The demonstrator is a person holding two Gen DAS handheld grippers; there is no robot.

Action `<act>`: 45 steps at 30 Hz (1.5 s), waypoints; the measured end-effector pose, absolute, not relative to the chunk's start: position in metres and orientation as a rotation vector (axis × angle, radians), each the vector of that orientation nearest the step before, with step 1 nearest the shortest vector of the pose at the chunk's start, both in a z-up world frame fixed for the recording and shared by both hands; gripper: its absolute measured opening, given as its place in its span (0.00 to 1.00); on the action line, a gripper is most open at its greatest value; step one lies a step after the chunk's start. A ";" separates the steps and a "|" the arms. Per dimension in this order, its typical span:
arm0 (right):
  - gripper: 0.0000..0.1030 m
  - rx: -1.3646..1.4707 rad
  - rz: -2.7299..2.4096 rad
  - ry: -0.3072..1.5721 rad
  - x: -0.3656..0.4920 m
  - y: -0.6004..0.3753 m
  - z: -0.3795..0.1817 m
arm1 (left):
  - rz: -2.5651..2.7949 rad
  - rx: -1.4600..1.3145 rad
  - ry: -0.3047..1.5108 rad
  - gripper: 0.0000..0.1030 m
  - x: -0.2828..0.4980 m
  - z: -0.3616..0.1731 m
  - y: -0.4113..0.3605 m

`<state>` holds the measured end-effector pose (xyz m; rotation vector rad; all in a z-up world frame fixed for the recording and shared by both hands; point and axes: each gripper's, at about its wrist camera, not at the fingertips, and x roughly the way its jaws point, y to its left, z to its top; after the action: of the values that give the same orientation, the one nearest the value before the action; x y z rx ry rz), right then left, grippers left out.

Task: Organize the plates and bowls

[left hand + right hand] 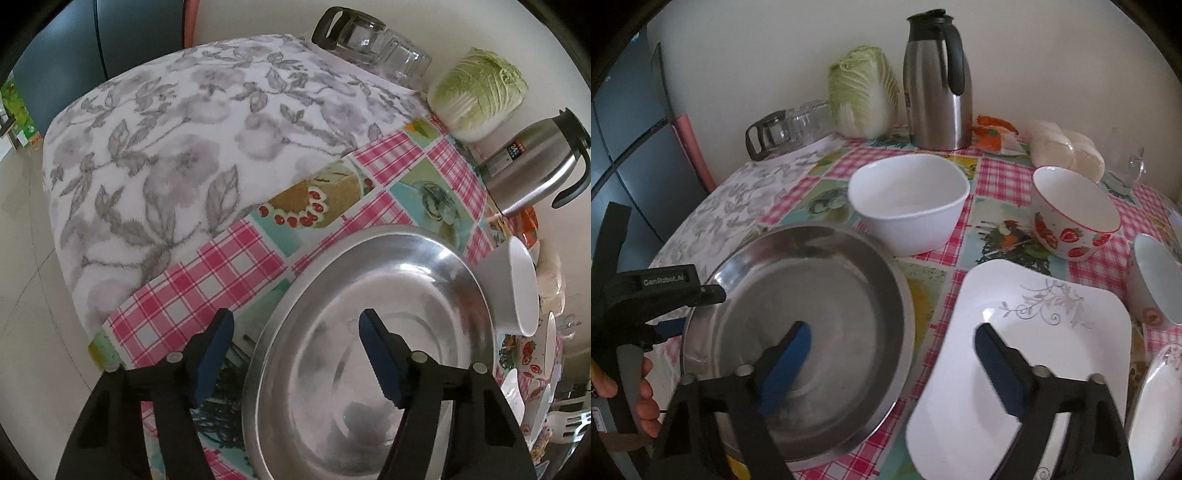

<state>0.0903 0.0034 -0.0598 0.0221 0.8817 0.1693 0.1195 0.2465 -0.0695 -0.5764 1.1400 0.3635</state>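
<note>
Left gripper (295,350) open astride steel plate (406,266) rim, checked tablecloth (207,280) beneath.

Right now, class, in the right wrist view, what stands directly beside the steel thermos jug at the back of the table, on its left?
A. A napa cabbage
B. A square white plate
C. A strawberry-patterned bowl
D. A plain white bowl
A: the napa cabbage stands upright against the wall just left of the thermos jug, while the bowls and the plate sit nearer the camera.
</note>
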 end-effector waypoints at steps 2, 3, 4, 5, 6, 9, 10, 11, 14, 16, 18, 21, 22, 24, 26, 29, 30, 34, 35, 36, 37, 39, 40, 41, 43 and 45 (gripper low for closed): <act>0.79 0.026 0.175 0.893 0.092 0.003 -0.064 | 0.365 -0.577 1.144 0.64 0.120 -0.072 0.248; 0.73 0.026 0.177 0.897 0.092 0.004 -0.065 | 0.365 -0.579 1.149 0.60 0.120 -0.073 0.249; 0.70 0.027 0.180 0.900 0.093 0.004 -0.065 | 0.365 -0.584 1.159 0.53 0.120 -0.076 0.250; 0.66 0.029 0.183 0.904 0.093 0.005 -0.066 | 0.363 -0.585 1.164 0.48 0.120 -0.077 0.250; 0.64 0.031 0.188 0.906 0.094 0.006 -0.067 | 0.364 -0.577 1.166 0.47 0.121 -0.078 0.250; 0.55 0.044 0.201 0.916 0.095 0.006 -0.070 | 0.363 -0.572 1.163 0.40 0.120 -0.077 0.249; 0.54 0.049 0.201 0.921 0.095 0.006 -0.071 | 0.363 -0.573 1.163 0.37 0.120 -0.077 0.249; 0.50 0.055 0.202 0.928 0.096 0.006 -0.073 | 0.371 -0.573 1.159 0.36 0.120 -0.077 0.250; 0.42 0.066 0.198 0.943 0.097 0.005 -0.078 | 0.386 -0.582 1.146 0.35 0.118 -0.077 0.254; 0.37 0.077 0.194 0.953 0.098 0.003 -0.081 | 0.387 -0.579 1.143 0.34 0.119 -0.077 0.255; 0.32 0.099 0.196 0.963 0.099 0.000 -0.083 | 0.391 -0.560 1.144 0.34 0.119 -0.077 0.253; 0.25 0.097 0.194 0.968 0.099 -0.001 -0.085 | 0.401 -0.548 1.140 0.34 0.122 -0.077 0.252; 0.23 0.092 0.192 0.971 0.099 0.000 -0.086 | 0.405 -0.552 1.138 0.34 0.122 -0.077 0.253; 0.17 0.085 0.192 0.975 0.099 0.001 -0.087 | 0.409 -0.555 1.136 0.35 0.123 -0.078 0.255; 0.15 0.070 0.191 0.978 0.099 0.004 -0.088 | 0.414 -0.554 1.135 0.35 0.123 -0.078 0.256; 0.15 0.063 0.195 0.977 0.099 0.005 -0.089 | 0.418 -0.552 1.138 0.36 0.123 -0.078 0.256; 0.15 0.061 0.195 0.976 0.099 0.005 -0.090 | 0.419 -0.551 1.139 0.36 0.123 -0.078 0.256; 0.15 0.049 0.190 0.974 0.099 0.007 -0.089 | 0.421 -0.532 1.141 0.35 0.124 -0.078 0.253; 0.15 0.042 0.188 0.975 0.098 0.007 -0.089 | 0.420 -0.531 1.143 0.35 0.124 -0.078 0.253; 0.15 0.037 0.187 0.976 0.098 0.008 -0.088 | 0.418 -0.529 1.143 0.35 0.124 -0.078 0.253; 0.15 0.037 0.188 0.976 0.098 0.008 -0.087 | 0.417 -0.526 1.145 0.35 0.124 -0.078 0.253; 0.15 0.036 0.191 0.974 0.097 0.008 -0.085 | 0.412 -0.517 1.149 0.34 0.123 -0.077 0.252; 0.15 0.036 0.192 0.970 0.096 0.008 -0.083 | 0.409 -0.518 1.149 0.34 0.122 -0.076 0.253; 0.15 0.036 0.194 0.969 0.095 0.008 -0.081 | 0.406 -0.521 1.149 0.33 0.122 -0.076 0.253; 0.15 0.033 0.200 0.959 0.094 0.008 -0.076 | 0.401 -0.529 1.148 0.33 0.119 -0.074 0.254; 0.15 0.035 0.205 0.947 0.092 0.008 -0.072 | 0.397 -0.534 1.149 0.33 0.118 -0.073 0.256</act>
<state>0.0923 0.0077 -0.0721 0.0347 0.9470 0.2046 0.1178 0.2558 -0.0730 -0.5341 1.1494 0.3972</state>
